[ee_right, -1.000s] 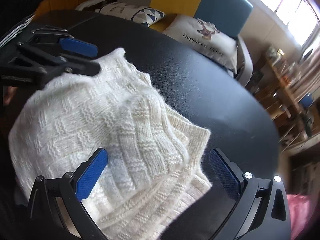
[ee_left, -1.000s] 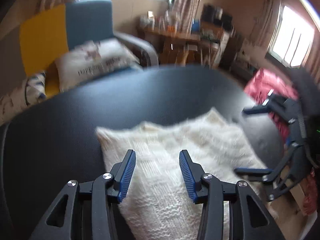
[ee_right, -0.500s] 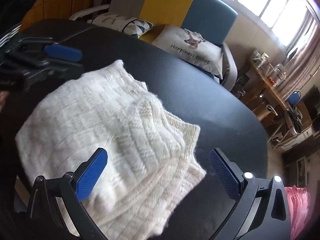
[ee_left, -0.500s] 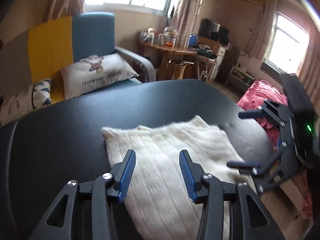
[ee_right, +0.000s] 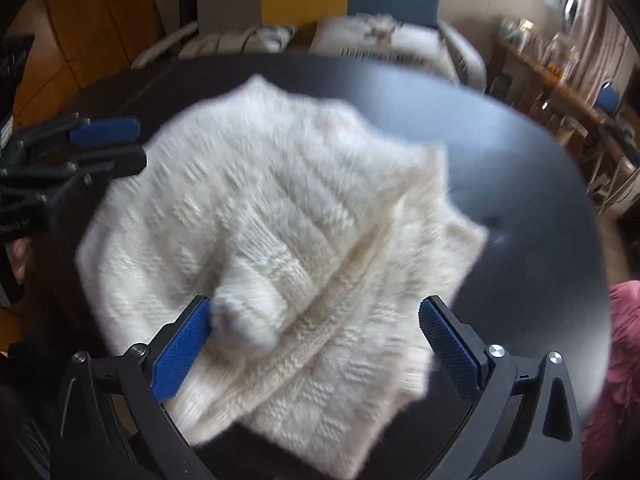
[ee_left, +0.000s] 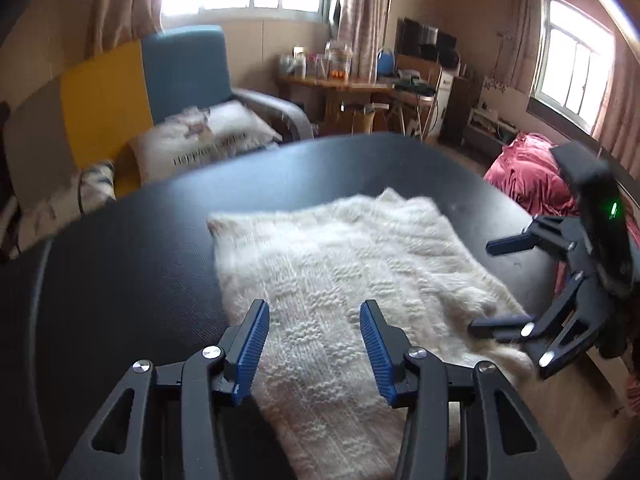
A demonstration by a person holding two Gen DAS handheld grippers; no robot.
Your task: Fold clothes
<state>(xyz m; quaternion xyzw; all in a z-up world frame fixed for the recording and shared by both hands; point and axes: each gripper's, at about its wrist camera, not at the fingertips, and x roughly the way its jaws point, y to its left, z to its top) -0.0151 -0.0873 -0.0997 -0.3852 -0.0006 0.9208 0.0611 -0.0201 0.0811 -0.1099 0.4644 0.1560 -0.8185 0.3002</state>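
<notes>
A cream knitted sweater (ee_left: 340,264) lies folded in a rough rectangle on the round black table (ee_left: 132,264). My left gripper (ee_left: 314,346) hovers open over its near end, with nothing between the blue pads. In the same view my right gripper (ee_left: 502,284) stands open at the sweater's right edge. The right wrist view is blurred: the sweater (ee_right: 280,208) fills the middle, layered along a ribbed edge. My right gripper (ee_right: 316,344) is wide open over it, and a raised lump of knit bulges beside its left pad (ee_right: 180,354). My left gripper (ee_right: 110,146) sits at the sweater's far left.
Behind the table stands a yellow and blue sofa (ee_left: 120,88) with printed cushions (ee_left: 208,140). A red cloth heap (ee_left: 528,176) lies on the floor to the right. A cluttered wooden desk (ee_left: 344,84) stands under the windows.
Both cameras have drawn back and swung, so more of the table and room shows. The sweater has settled flatter. Both grippers stay open, and the right one now sits lower beside the sweater's edge.
</notes>
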